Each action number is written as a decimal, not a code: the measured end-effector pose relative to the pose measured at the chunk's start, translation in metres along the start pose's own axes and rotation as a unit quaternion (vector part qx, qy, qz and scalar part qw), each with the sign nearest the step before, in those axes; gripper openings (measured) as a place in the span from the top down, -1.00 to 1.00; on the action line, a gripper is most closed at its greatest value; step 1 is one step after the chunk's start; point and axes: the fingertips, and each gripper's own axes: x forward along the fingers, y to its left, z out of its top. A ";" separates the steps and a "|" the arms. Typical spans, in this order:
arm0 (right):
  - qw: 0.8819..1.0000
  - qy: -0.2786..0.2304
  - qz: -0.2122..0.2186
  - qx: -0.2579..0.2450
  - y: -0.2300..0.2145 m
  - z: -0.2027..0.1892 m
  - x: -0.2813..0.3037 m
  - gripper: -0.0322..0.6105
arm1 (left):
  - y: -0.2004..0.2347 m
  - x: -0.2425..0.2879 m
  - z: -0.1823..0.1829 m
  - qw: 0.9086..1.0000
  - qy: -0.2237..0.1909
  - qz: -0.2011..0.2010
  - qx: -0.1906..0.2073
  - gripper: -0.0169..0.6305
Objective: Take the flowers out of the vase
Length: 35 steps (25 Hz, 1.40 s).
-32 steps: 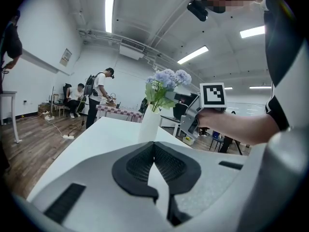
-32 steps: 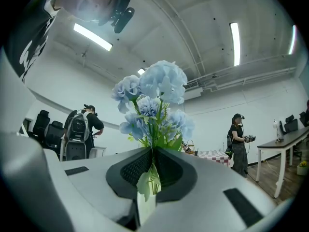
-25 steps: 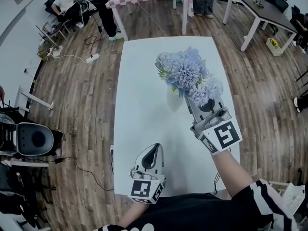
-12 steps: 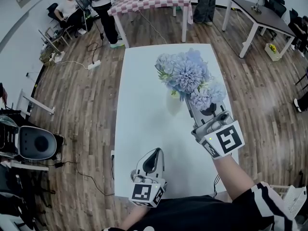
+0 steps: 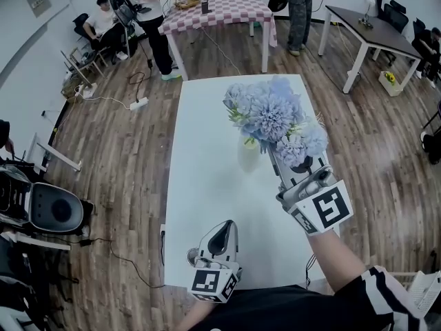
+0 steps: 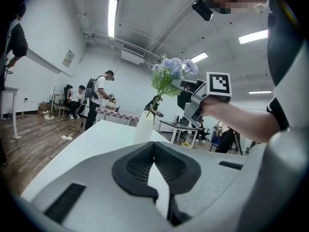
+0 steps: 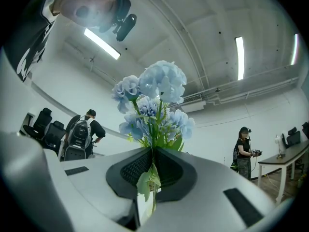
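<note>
Our right gripper [image 7: 152,154] clamps the stems of the fluffy blue flowers [image 5: 270,112] above the smooth white vase [image 5: 249,156]; left gripper [image 6: 154,146] closed, empty.

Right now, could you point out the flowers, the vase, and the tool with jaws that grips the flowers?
flowers [image 5: 267,114]: head view, on the big blue bloom in the middle.
vase [image 6: 144,125]: left gripper view, on its white body.
right gripper [image 7: 151,153]: right gripper view, between its jaws, which are shut on the flowers.

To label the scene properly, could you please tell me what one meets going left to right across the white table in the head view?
The left tool → white vase → right tool, holding the flowers.
</note>
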 end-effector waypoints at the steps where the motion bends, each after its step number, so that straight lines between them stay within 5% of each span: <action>1: 1.000 -0.001 0.000 -0.001 -0.001 0.002 -0.001 0.80 | -0.002 0.001 0.000 1.000 -0.001 0.000 -0.001 0.93; 35: 0.997 -0.040 0.023 0.064 0.010 0.053 -0.030 0.80 | -0.018 -0.008 0.018 1.000 -0.013 0.010 -0.002 0.93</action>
